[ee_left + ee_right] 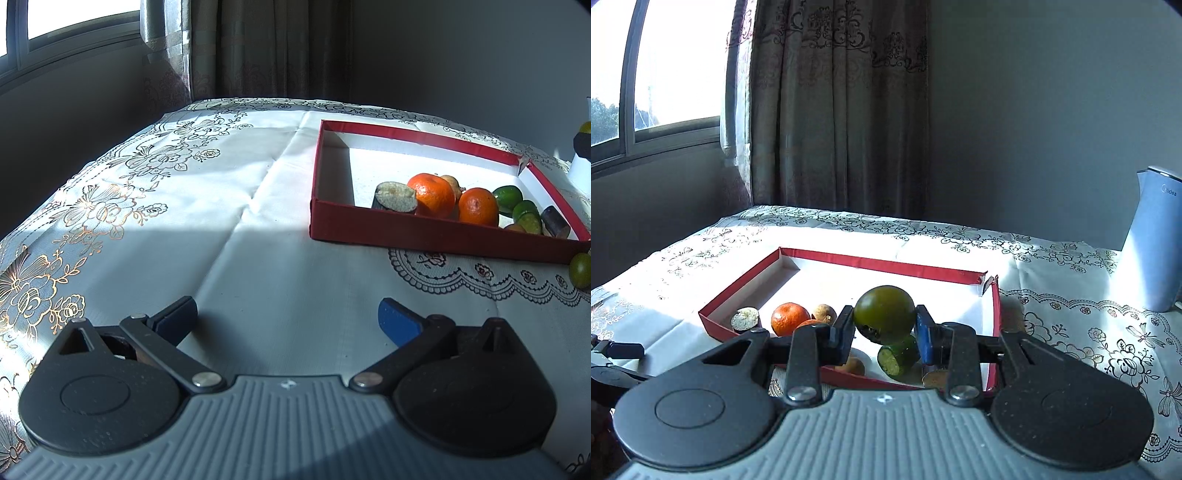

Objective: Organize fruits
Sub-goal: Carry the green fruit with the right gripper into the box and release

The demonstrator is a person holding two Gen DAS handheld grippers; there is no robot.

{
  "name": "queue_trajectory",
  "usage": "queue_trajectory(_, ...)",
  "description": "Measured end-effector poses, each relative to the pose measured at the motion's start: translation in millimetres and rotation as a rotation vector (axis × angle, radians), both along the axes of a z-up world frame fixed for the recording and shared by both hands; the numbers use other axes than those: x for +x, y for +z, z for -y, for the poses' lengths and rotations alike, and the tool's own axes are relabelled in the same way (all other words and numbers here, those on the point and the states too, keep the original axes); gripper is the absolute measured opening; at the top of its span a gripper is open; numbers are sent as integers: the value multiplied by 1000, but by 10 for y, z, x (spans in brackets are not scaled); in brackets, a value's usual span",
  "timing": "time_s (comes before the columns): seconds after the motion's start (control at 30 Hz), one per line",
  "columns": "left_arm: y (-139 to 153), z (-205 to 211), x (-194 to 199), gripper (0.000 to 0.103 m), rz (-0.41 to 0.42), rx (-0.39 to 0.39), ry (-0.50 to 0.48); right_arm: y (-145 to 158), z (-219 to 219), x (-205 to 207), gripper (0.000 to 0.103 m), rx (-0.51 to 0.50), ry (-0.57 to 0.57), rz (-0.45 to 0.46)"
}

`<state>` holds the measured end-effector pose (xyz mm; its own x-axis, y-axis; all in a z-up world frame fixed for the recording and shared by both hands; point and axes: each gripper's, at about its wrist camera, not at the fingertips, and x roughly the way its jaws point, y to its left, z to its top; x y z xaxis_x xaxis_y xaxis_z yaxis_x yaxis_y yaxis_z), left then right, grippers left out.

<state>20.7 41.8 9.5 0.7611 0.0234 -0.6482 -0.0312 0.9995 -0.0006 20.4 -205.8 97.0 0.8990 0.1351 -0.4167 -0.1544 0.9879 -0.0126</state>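
A red box [424, 232] with a white floor lies on the table and holds two oranges [432, 194], green citrus pieces [526, 218], a small brown fruit and dark cut pieces [395, 197]. My left gripper [288, 314] is open and empty, low over the cloth to the left of the box. My right gripper [884, 325] is shut on a round green citrus fruit [884, 314] and holds it above the near end of the box [738, 291]. Below it lie a cut green piece [897, 356], an orange [790, 319] and other fruit.
A loose green fruit [580, 269] lies on the cloth by the box's near right corner. A pale blue kettle [1152, 247] stands at the right. The floral tablecloth [184, 221] ends at a wall, curtain and window behind.
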Motion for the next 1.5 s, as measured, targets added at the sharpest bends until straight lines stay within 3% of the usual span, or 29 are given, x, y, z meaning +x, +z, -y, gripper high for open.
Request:
queue_trajectory(0.13, 0, 1, 0, 103, 0, 0, 0, -9, -101, 316, 33, -25, 21, -17)
queue_trajectory(0.57, 0, 5, 4, 103, 0, 0, 0, -617, -323, 1113, 33, -48, 17, -184)
queue_trajectory(1.1, -1, -1, 3, 103, 1, 0, -1, -647, -527, 1163, 35, -102, 43, -191)
queue_trajectory(1.33, -2, 0, 3, 103, 1, 0, 0, -583, -389, 1068, 42, -31, 9, -201)
queue_trajectory(1.5, -3, -1, 3, 103, 1, 0, -1, -397, -113, 651, 44, 50, 10, -130)
